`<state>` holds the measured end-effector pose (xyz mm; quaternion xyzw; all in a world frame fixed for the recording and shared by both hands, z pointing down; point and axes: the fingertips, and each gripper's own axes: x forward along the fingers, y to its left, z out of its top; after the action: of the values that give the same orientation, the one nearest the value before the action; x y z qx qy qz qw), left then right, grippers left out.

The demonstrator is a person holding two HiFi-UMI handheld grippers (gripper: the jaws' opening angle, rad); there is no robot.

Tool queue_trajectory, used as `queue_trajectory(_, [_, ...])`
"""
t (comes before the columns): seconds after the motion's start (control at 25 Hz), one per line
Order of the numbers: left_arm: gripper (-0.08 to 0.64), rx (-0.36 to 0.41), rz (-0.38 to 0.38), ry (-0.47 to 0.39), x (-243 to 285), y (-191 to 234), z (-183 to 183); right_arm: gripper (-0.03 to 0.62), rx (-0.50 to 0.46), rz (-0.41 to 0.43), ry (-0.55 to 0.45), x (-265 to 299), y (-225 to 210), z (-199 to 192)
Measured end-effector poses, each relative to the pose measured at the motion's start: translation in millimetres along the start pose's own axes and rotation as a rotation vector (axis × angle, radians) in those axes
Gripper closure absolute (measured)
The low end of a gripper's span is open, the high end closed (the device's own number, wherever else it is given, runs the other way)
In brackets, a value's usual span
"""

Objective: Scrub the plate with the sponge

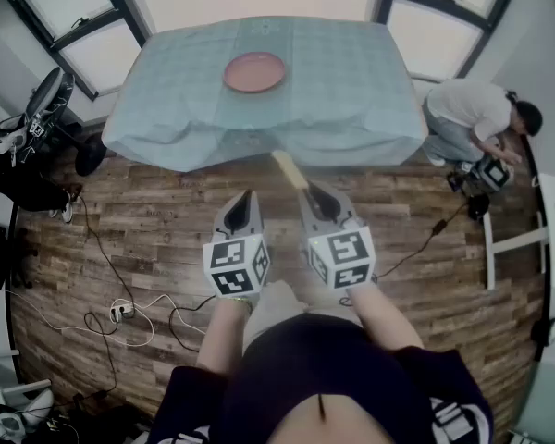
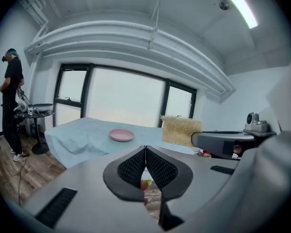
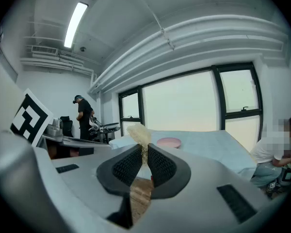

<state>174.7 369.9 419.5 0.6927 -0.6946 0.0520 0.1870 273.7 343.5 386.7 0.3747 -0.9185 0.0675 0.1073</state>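
Right gripper (image 3: 144,154) jaws pinch the lower end of the coarse yellow foam sponge (image 3: 138,131): soft, light, probably squashes thin. Left gripper (image 2: 145,154) jaws meet, empty. Round pink plate (image 1: 254,72) lies well ahead of both.

pink round plate (image 1: 254,71) lies flat at 12 o'clock on the bench (image 1: 351,81); yellow sponge (image 1: 288,168) sits pinched in the right gripper (image 1: 309,191).

Left claw (image 2: 145,152) closed empty, right claw (image 3: 144,154) pinching sponge (image 3: 138,133).
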Motion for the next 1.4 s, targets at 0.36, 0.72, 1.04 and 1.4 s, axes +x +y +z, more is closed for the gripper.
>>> queue_trajectory(0.36, [0.551,0.023,0.01,-0.026,-8,9,12,0.548,0.013,0.013,-0.031,2,15,5])
queue_trajectory(0.72, [0.551,0.009,0.019,-0.038,-23,1,6,0.548,0.041,0.037,-0.052,-13,20,0])
queue_trajectory(1.04, [0.551,0.007,0.025,-0.01,-26,15,-5,0.548,0.109,0.045,-0.032,-5,29,-12])
queue_trajectory(1.4, [0.551,-0.009,-0.007,-0.011,13,47,12,0.548,0.109,0.034,-0.041,41,26,3])
